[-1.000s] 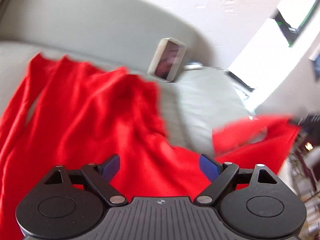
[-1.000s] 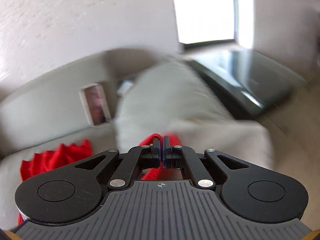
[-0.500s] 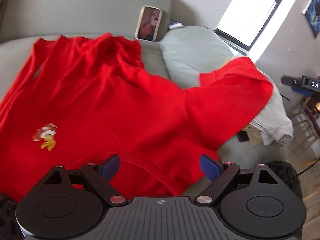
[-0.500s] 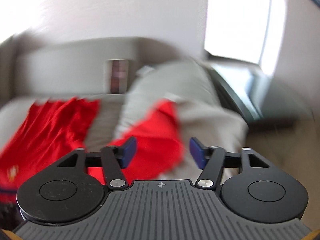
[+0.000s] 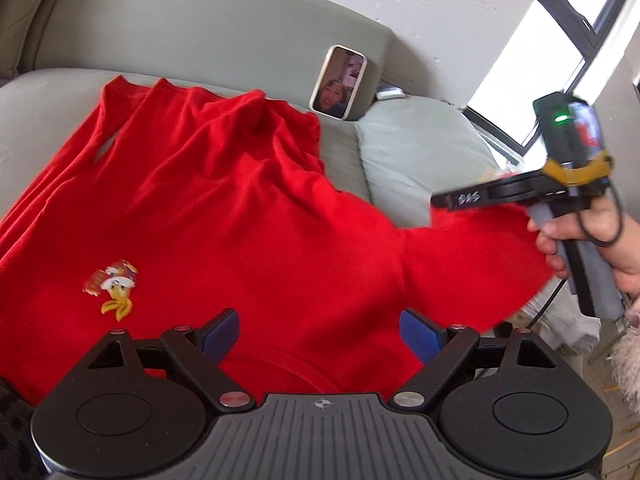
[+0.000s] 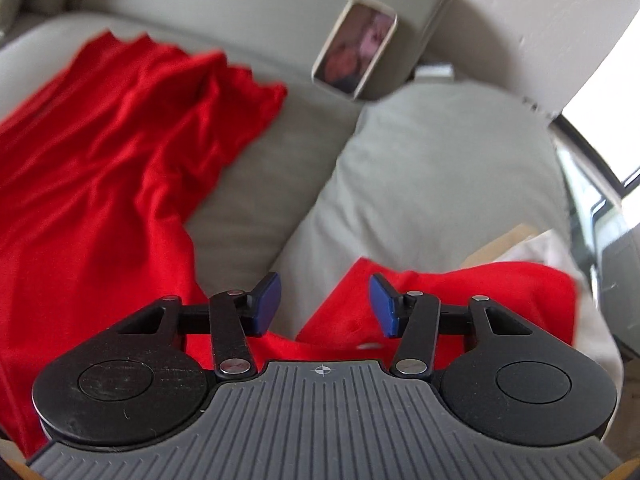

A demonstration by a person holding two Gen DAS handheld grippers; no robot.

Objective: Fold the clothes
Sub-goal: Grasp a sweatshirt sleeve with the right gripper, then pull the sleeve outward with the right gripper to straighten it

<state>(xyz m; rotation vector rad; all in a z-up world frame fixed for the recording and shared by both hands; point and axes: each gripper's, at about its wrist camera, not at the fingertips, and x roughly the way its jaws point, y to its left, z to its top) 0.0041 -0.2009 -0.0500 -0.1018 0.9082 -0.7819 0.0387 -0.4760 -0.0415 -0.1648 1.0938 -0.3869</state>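
A red long-sleeved shirt [image 5: 224, 216] lies front up on the grey sofa seat [image 5: 36, 96], with a small cartoon badge [image 5: 114, 288] on its chest. Its right sleeve [image 5: 472, 256] is draped over a grey pillow [image 5: 416, 152]. Low over the collar, my left gripper [image 5: 320, 332] stands open and holds nothing. A hand [image 5: 600, 236] carries my right gripper [image 5: 444, 201] just above that sleeve. In the right wrist view the right gripper [image 6: 326, 302] is open over the sleeve [image 6: 460, 292], and the shirt body [image 6: 100, 160] spreads to the left.
A phone [image 5: 339, 82] with a lit screen leans against the sofa back [image 5: 200, 24]. Light folded clothes [image 6: 592, 320] lie under the sleeve's end at the right. A bright window [image 5: 560, 40] is behind the pillow. Bare sofa seat [image 6: 260, 184] shows between shirt and pillow.
The right gripper, shut on the red sleeve a second ago, has opened and let it drop over the pillow. It now shows in the left wrist view. The left gripper stayed open.
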